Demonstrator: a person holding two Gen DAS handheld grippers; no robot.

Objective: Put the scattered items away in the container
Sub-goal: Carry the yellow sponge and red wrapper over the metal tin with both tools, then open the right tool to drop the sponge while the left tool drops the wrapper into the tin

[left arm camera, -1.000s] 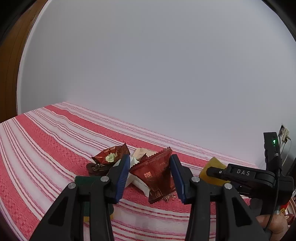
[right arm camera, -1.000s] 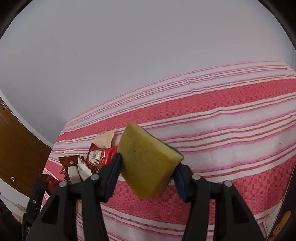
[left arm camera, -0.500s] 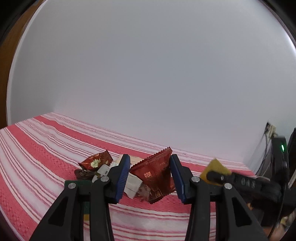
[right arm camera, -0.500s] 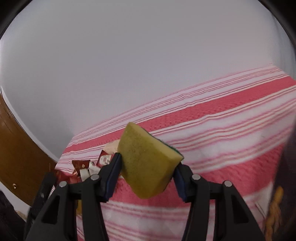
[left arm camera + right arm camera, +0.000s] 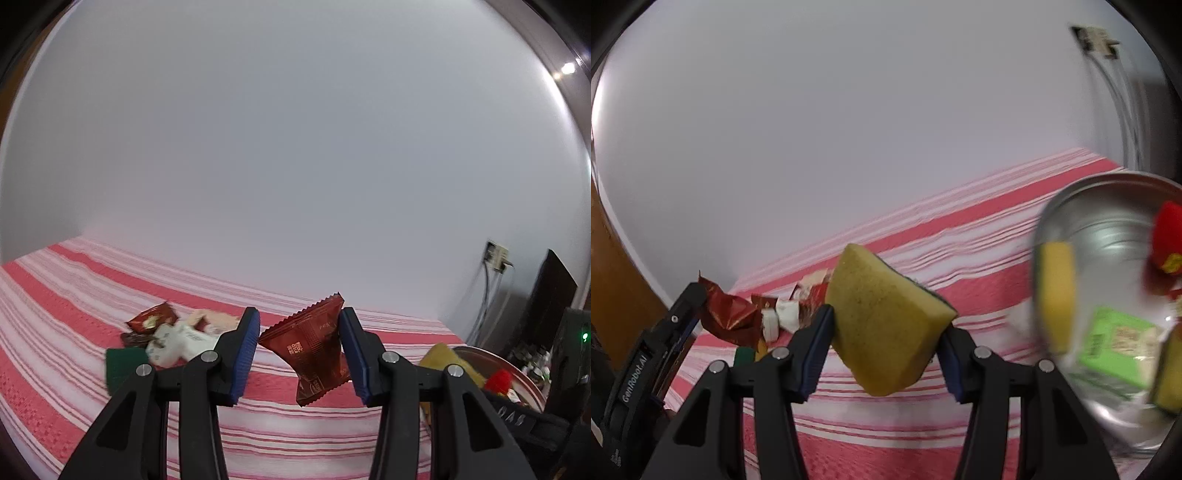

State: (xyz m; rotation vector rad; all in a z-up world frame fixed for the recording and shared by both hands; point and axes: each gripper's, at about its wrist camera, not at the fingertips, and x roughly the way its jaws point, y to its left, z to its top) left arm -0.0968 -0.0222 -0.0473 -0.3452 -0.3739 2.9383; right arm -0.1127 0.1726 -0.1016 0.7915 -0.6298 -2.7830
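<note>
My left gripper (image 5: 299, 354) is shut on a dark red snack packet (image 5: 314, 350), held above the striped cloth. My right gripper (image 5: 882, 325) is shut on a yellow sponge (image 5: 886, 317) with a green backing, held above the cloth, left of a round metal bowl (image 5: 1108, 206). The bowl holds a sponge (image 5: 1058, 295), a green packet (image 5: 1115, 341) and a red item (image 5: 1167, 240). A pile of scattered packets (image 5: 170, 332) and a green sponge (image 5: 123, 365) lie on the cloth to the left. The bowl's rim (image 5: 517, 365) shows at the right of the left wrist view.
The table has a red and white striped cloth (image 5: 55, 295) and stands against a white wall. A wall socket with cables (image 5: 496, 256) and dark equipment (image 5: 550, 295) stand at the far right. A wooden panel (image 5: 613, 288) is at the left.
Both grippers have swung to the right with their loads. The metal bowl has come into view on the right, and the packet pile has slid to the left.
</note>
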